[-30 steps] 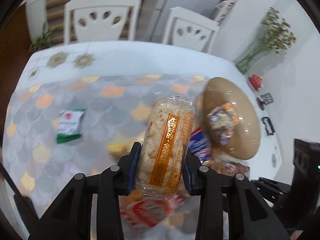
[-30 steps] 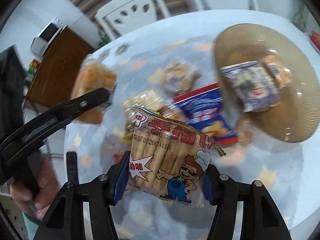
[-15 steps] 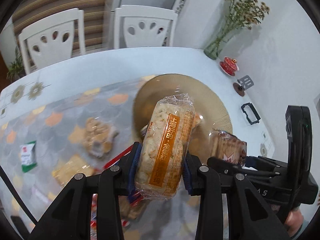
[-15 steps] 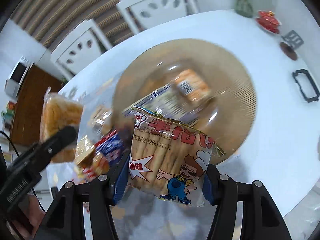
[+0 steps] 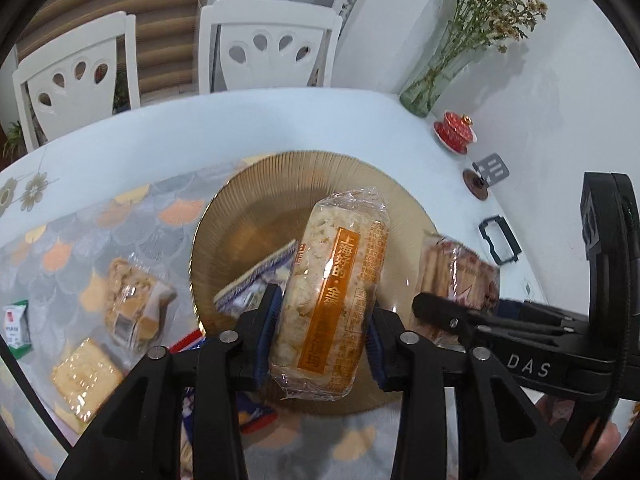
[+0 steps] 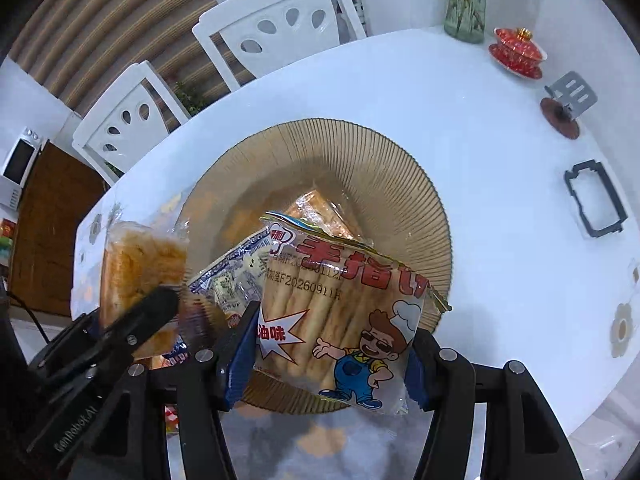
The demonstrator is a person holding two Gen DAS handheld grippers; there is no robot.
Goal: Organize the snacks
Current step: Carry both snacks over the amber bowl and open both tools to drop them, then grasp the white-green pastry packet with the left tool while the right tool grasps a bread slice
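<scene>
A white table [image 6: 460, 128] fills both views, part of it under a scale-patterned mat [image 5: 100, 232]. At its middle lies a ribbed amber plate [image 6: 400, 168], holding a blue-and-white packet [image 6: 236, 268] and an orange packet [image 6: 324, 208].

The left gripper [image 5: 324, 320] hangs over the plate's 6 o'clock rim, its jaws clamped on a clear-wrapped rice cake [image 5: 336, 292] with an orange label, held upright. The right gripper [image 6: 332, 344] hangs over the same rim from the other side, jaws clamped on a biscuit-stick bag [image 6: 340, 304] printed with a cartoon chef. In the left view the bag [image 5: 460, 276] shows at 3 o'clock, beside the rice cake and apart from it.

On the mat at 9 o'clock of the plate lie a wrapped pastry [image 5: 132, 304], a yellow cracker pack [image 5: 86, 376] and, at the far edge, a green-and-white sachet [image 5: 14, 328].

At the table's 1 o'clock stand a glass vase [image 6: 466, 12] and a red lidded cup [image 6: 518, 50].
</scene>
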